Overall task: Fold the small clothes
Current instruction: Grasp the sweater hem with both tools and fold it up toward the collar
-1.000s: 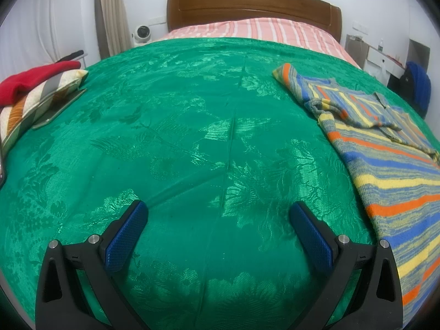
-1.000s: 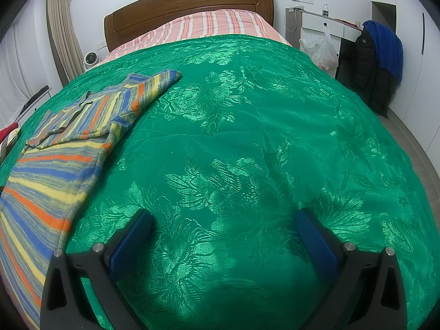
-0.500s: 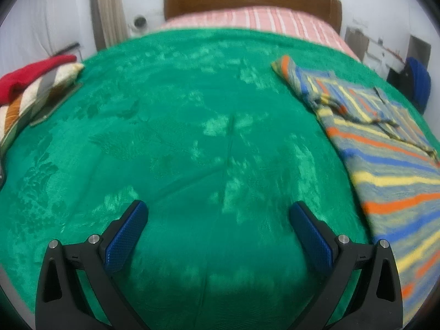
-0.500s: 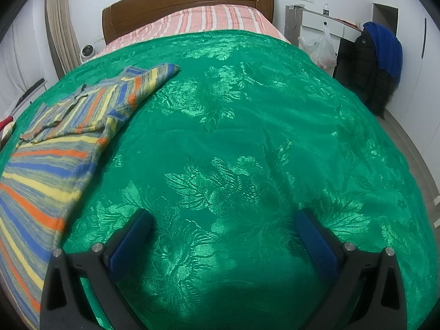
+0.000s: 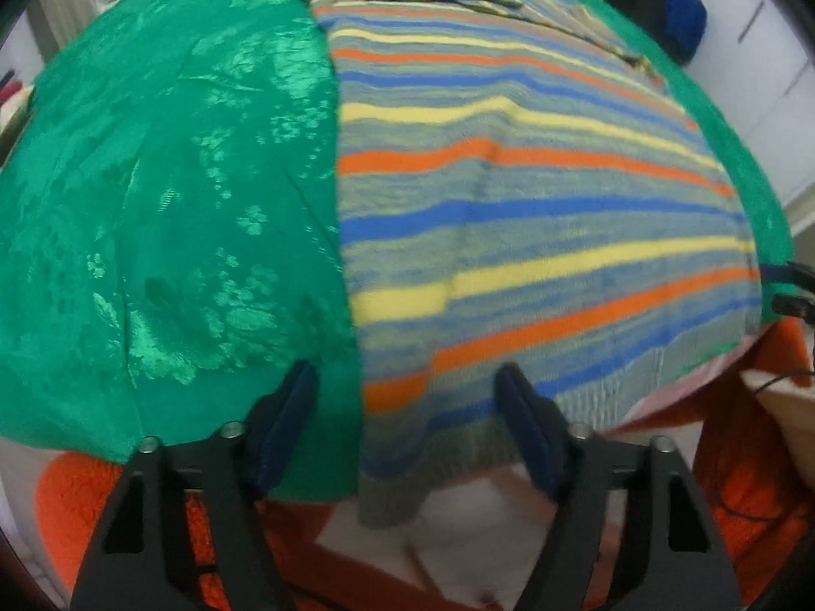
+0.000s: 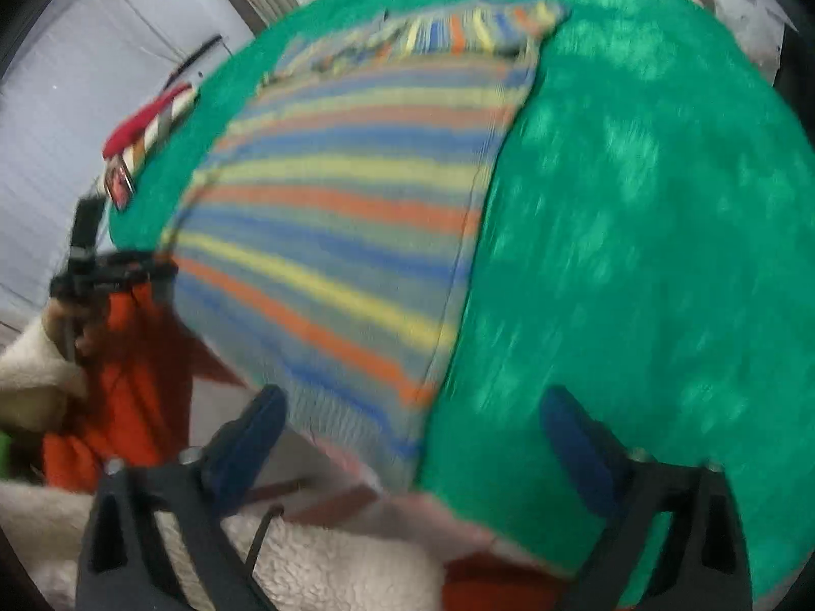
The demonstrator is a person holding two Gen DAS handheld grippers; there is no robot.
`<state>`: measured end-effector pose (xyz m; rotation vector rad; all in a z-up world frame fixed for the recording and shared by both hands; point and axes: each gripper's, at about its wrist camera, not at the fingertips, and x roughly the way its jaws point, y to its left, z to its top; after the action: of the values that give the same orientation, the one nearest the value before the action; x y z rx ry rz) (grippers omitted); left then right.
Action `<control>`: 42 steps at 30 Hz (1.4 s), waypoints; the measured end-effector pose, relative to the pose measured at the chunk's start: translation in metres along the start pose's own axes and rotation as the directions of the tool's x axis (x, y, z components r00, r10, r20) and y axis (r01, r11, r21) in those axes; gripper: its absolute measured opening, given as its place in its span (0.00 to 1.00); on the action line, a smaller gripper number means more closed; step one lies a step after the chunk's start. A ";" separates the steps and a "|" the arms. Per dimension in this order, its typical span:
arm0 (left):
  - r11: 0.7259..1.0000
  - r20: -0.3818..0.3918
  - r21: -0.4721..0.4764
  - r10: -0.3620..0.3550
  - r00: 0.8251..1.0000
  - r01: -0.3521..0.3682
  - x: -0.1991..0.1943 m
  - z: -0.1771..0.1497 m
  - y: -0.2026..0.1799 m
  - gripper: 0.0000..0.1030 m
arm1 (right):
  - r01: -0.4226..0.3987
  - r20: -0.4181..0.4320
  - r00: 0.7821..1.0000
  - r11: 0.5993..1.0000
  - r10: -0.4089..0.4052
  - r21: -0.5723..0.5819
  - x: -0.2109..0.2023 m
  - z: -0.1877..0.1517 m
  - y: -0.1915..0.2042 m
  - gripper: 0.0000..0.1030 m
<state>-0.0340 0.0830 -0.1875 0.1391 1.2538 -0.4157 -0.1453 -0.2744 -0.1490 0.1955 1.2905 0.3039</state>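
A knit sweater striped in blue, yellow and orange (image 5: 509, 214) lies flat on the green bedspread (image 5: 153, 203), its hem hanging over the near bed edge. My left gripper (image 5: 405, 374) points down at the hem's left corner. Its jaws are closing, the corner lies between them, and the pads are apart from the cloth. In the right wrist view the same sweater (image 6: 346, 214) fills the left half. My right gripper (image 6: 413, 396) hovers over the hem's right corner, jaws closing and not pressing. The left gripper (image 6: 86, 259) shows at the sweater's far side.
A red and striped cushion (image 6: 147, 127) lies at the bedspread's far left edge. A blue jacket (image 5: 677, 5) hangs beyond the bed on the right. An orange garment (image 5: 754, 458) and a cream fleece sleeve (image 6: 331, 565) are close below the bed edge.
Both views swung from bare bedspread beside the sweater onto its hem at the near bed edge and tilted downward. Both pairs of jaws stand narrower than before.
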 end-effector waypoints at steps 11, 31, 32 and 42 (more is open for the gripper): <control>0.990 -0.095 -0.087 -0.119 0.988 0.111 0.004 -0.002 0.001 0.04 | -0.059 -0.038 0.997 0.995 0.062 0.083 0.020 -0.004 0.005 0.06; 0.927 0.298 -0.234 -0.217 0.930 0.292 -0.002 0.270 0.069 0.03 | -0.195 0.382 0.918 0.962 0.110 0.190 -0.012 0.229 -0.080 0.06; 0.930 0.294 -0.241 -0.205 0.934 0.279 0.009 0.291 0.070 0.03 | -0.191 0.384 0.918 0.962 0.104 0.196 -0.011 0.242 -0.088 0.06; 0.894 0.309 -0.359 -0.157 0.938 0.268 0.040 0.333 0.117 0.50 | -0.262 0.450 0.891 0.875 0.057 0.407 0.040 0.323 -0.165 0.19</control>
<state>0.3167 0.0722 -0.1353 -0.3977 1.0581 -0.3484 0.1938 -0.4088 -0.1499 0.7431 0.8881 0.0823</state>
